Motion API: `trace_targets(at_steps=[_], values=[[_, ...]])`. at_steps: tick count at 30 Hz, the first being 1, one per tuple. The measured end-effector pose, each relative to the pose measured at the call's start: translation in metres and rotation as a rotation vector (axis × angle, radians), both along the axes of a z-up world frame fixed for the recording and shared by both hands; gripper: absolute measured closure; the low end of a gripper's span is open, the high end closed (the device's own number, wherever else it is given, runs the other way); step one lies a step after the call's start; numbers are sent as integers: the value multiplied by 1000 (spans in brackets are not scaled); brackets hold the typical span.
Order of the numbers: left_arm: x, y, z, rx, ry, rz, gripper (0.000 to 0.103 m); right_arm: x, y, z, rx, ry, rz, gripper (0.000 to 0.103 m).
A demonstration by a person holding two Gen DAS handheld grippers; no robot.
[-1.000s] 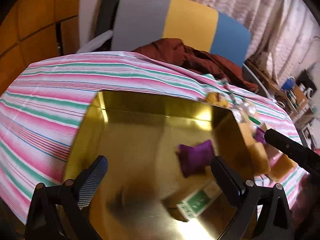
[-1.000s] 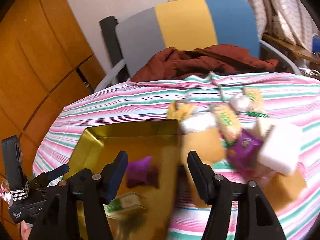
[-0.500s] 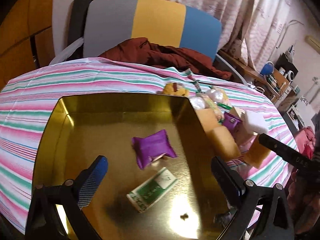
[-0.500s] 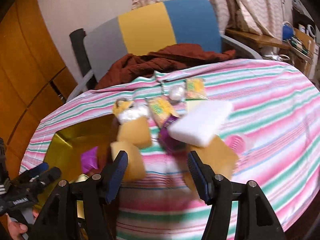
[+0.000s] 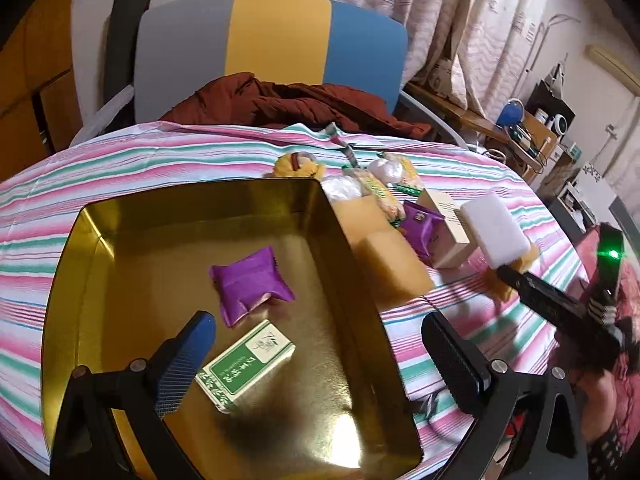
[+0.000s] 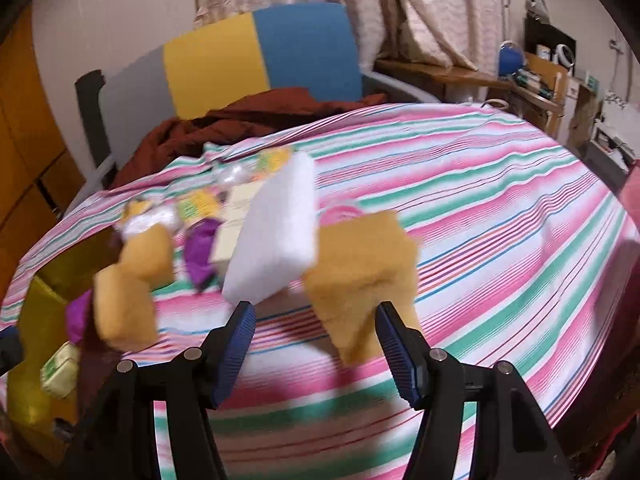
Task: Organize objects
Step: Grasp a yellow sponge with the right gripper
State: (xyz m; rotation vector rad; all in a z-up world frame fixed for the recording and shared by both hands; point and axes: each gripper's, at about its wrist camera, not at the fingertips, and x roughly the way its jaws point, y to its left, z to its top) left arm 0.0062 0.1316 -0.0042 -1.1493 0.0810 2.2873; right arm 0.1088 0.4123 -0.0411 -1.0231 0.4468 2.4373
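A gold tin tray (image 5: pixel 120 216) lies on the striped table and holds a purple packet (image 5: pixel 250 282) and a green-and-white box (image 5: pixel 248 364). My left gripper (image 5: pixel 316 356) is open and empty above the tray's near half. Right of the tray lie yellow sponges (image 5: pixel 390 266), a purple packet (image 5: pixel 424 228), a beige box (image 5: pixel 450 224) and a white sponge (image 5: pixel 494 234). My right gripper (image 6: pixel 316 344) is open and empty, just in front of the white sponge (image 6: pixel 276 236) and a yellow sponge (image 6: pixel 364 264). The tray (image 6: pixel 28 360) shows at the left edge.
A chair (image 5: pixel 272 40) with a brown cloth (image 5: pixel 288 100) stands behind the table. Small snack packets (image 5: pixel 380 188) and a yellow plush toy (image 5: pixel 298 164) lie near the tray's far corner. A pink item (image 6: pixel 340 214) sits behind the sponges. Shelves (image 6: pixel 540 76) with clutter stand at right.
My right gripper has swung right, from over the tray to in front of the sponges. My left gripper has pulled back and turned right, so more of the tray shows.
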Motion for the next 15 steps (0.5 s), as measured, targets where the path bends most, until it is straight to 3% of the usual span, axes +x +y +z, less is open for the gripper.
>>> trace_targets(at_steps=[7, 10, 15], values=[[5, 14, 2, 3, -8, -29, 0, 29, 46, 12, 54, 24, -123, 40], [7, 26, 3, -1, -8, -55, 0, 40, 54, 13, 21, 40, -104, 40], [12, 47, 7, -10, -1, -113, 0, 39, 56, 1, 15, -5, -78, 39]])
